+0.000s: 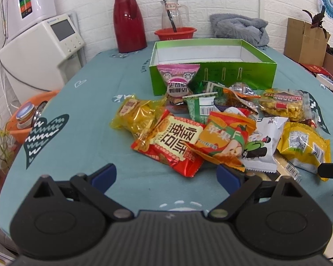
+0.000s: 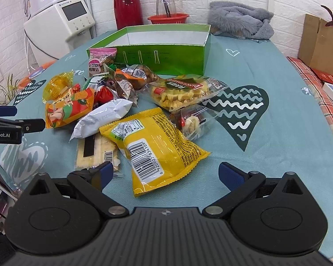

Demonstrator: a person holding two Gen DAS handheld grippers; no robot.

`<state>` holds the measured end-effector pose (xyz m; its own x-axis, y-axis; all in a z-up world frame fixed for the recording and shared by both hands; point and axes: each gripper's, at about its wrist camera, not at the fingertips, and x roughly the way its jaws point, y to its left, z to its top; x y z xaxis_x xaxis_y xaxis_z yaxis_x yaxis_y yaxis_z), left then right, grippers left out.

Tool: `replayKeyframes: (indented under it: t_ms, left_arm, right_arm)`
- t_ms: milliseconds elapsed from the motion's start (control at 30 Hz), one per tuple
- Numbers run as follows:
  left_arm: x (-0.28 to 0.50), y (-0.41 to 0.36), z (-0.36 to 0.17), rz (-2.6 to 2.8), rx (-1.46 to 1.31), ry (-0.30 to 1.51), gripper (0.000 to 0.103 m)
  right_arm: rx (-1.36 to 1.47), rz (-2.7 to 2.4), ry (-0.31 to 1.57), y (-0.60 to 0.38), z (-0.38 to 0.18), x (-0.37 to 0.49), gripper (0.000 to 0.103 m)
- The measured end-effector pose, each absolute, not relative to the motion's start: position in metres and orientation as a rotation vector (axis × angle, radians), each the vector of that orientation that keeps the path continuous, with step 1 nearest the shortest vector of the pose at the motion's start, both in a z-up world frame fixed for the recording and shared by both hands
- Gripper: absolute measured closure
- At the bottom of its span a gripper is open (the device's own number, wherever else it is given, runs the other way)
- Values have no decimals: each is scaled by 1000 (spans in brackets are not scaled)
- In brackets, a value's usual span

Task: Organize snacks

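Note:
A pile of snack packets lies on the teal tablecloth in front of an open, empty green box [image 1: 213, 75], also in the right wrist view [image 2: 166, 55]. My left gripper [image 1: 166, 174] is open and empty, just short of a red packet [image 1: 173, 146] and an orange one [image 1: 224, 139]. My right gripper [image 2: 165, 174] is open and empty, its jaws either side of the near end of a yellow packet [image 2: 155, 150]. A white packet [image 2: 102, 117], a clear bag of yellow puffs [image 2: 184, 93] and a pink packet [image 1: 177, 77] leaning on the box lie further in.
A red thermos [image 1: 127, 20], a glass jug in a red bowl [image 1: 174, 30] and a grey fluffy cloth [image 1: 242, 27] stand behind the box. A white appliance [image 1: 40, 53] is off the table's left edge, cardboard boxes [image 1: 304, 37] to the right.

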<state>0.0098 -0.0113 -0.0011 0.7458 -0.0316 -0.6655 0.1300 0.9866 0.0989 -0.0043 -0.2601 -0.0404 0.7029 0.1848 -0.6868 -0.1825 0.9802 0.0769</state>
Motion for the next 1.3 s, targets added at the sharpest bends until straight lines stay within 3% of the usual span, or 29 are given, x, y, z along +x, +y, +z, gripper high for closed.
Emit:
replayKeyframes:
  t_ms: [400, 767, 833, 867, 900, 1100, 1133, 1200, 1300]
  left_arm:
    - [7, -15, 1, -262, 80, 744, 11]
    - [9, -64, 18, -491, 88, 739, 12]
    - [12, -72, 16, -531, 86, 756, 24]
    - [15, -78, 14, -550, 91, 773, 42]
    - [19, -82, 11, -571, 91, 791, 49]
    - [36, -106, -4, -485, 209, 746, 48]
    - [38, -108, -5, -489, 213, 741, 45]
    - [40, -110, -8, -487, 229, 736, 30]
    - [45, -111, -14, -499, 258, 750, 32]
  right_arm:
    - [-14, 241, 737, -263, -50, 0, 0]
    - [-35, 419, 640, -270, -58, 19, 0]
    - [-26, 433, 655, -274, -61, 21, 0]
    - [-14, 429, 654, -278, -62, 20, 0]
    - [19, 435, 656, -285, -63, 20, 0]
    - [49, 424, 655, -306, -63, 4, 0]
    - [47, 422, 656, -306, -63, 3, 0]
    - [41, 412, 652, -305, -62, 2, 0]
    - [42, 419, 636, -302, -60, 4, 0]
